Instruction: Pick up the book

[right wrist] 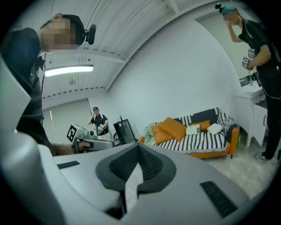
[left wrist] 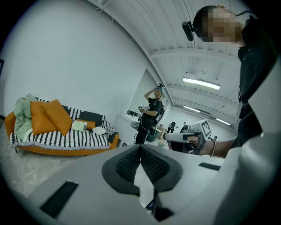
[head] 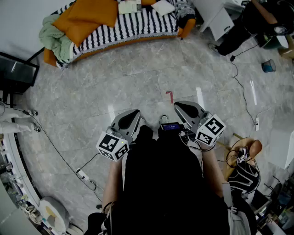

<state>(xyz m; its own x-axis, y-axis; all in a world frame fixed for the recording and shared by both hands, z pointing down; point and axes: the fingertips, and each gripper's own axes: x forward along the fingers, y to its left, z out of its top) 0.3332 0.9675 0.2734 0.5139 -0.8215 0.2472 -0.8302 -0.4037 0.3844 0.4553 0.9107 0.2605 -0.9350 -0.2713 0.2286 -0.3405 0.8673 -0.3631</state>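
Book (head: 130, 7) lies flat on the striped seat of the sofa (head: 138, 26), between the orange cushions (head: 89, 16) and a white pillow (head: 163, 7). Its longer side seems to run along the seat. A wide stretch of grey floor (head: 138, 78) separates it from both tools, so it is well out of reach, straight ahead and far off. The left gripper (head: 130, 120) is clenched with nothing between its jaws, and the right gripper (head: 185, 110) is likewise closed on nothing. Both are held close to the person's body and point toward the sofa. The book sits almost in line with the left one, so that hand looks slightly better placed, once the person walks across
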